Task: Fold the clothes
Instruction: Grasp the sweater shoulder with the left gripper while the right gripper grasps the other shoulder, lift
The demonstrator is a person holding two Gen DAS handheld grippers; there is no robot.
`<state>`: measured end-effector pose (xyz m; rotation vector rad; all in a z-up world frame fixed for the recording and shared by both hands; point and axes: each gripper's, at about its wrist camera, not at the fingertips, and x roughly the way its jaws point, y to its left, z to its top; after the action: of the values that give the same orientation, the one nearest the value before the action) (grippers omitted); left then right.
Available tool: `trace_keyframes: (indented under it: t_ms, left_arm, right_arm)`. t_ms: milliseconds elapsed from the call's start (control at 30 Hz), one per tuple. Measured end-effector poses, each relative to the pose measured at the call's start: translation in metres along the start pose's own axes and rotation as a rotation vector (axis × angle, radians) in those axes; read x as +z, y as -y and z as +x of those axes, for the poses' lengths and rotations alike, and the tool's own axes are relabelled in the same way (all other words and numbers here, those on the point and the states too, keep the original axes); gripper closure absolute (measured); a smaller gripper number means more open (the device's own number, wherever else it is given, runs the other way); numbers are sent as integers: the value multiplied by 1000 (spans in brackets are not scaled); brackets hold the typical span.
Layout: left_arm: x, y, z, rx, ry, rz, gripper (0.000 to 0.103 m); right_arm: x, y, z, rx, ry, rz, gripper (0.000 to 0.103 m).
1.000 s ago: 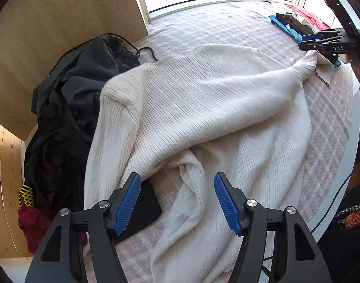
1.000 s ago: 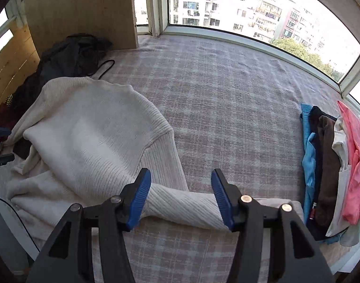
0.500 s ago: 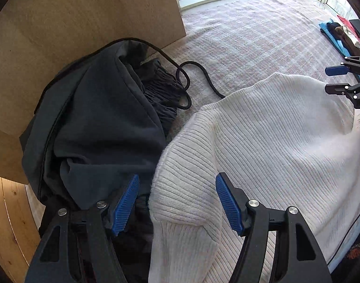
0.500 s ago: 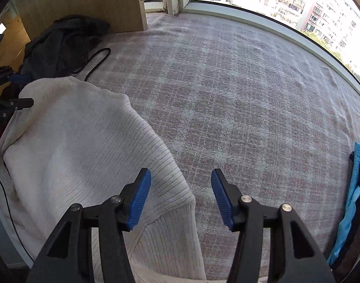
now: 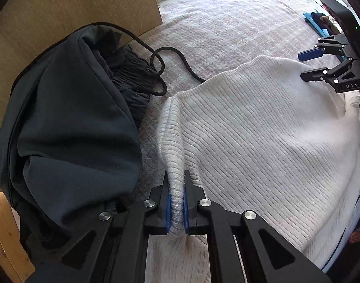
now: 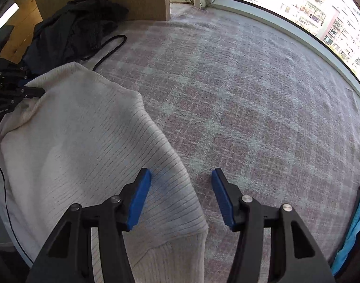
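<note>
A cream ribbed sweater (image 5: 262, 129) lies spread on the plaid-covered surface. My left gripper (image 5: 175, 188) is shut on a pinched fold at the sweater's left edge, near its shoulder. My right gripper (image 6: 181, 188) stands open over the sweater's (image 6: 80, 141) right edge, its left pad above the knit and its right pad above bare cover. In the left wrist view the right gripper (image 5: 312, 64) hovers open at the sweater's far right corner. The left gripper (image 6: 17, 92) appears at the far left of the right wrist view.
A heap of dark clothes (image 5: 69, 122) lies left of the sweater against a wooden panel (image 5: 73, 2), with a black cord (image 5: 180, 59) looping beside it. Folded clothes (image 6: 354, 231) are stacked at the right edge. The plaid cover (image 6: 250, 106) stretches to the window.
My left gripper has gone from open to shut, pinching the sweater's left edge. The right gripper has shifted slightly along the sweater's right edge and stays open.
</note>
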<state>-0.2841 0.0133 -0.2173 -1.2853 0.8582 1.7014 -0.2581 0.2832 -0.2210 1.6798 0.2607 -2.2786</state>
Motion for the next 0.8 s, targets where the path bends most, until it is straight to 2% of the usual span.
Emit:
trace_keyframes:
  t_ms: [33, 100, 133, 167, 300, 433, 567, 633, 800]
  left_arm:
    - [-2, -1, -2, 0, 10, -10, 97]
    - [-7, -4, -6, 6, 24, -28, 97]
    - [-9, -5, -7, 10, 30, -36, 97]
    - [-11, -6, -9, 11, 38, -48, 97]
    - [-21, -3, -30, 24, 99, -81, 98]
    - [-36, 2, -80, 98, 203, -123, 98]
    - [-47, 19, -171, 194, 377, -123, 98]
    - [-48, 25, -225, 230, 471, -127, 98]
    - [-35, 68, -350, 377, 662, -39, 98]
  right_arm:
    - [-1, -3, -1, 3, -3, -15, 51]
    - [-2, -9, -3, 25, -4, -39, 70]
    - [-2, -11, -4, 44, -10, -41, 87]
    - [-3, -13, -6, 56, -12, -41, 94]
    - [-8, -18, -24, 45, 39, -15, 95]
    - [-19, -8, -89, 5, 204, 67, 95]
    - [-32, -1, -187, -52, 411, 118, 95]
    - [-35, -11, -238, -104, 505, 90, 95]
    - [-49, -40, -362, -199, 705, -5, 95]
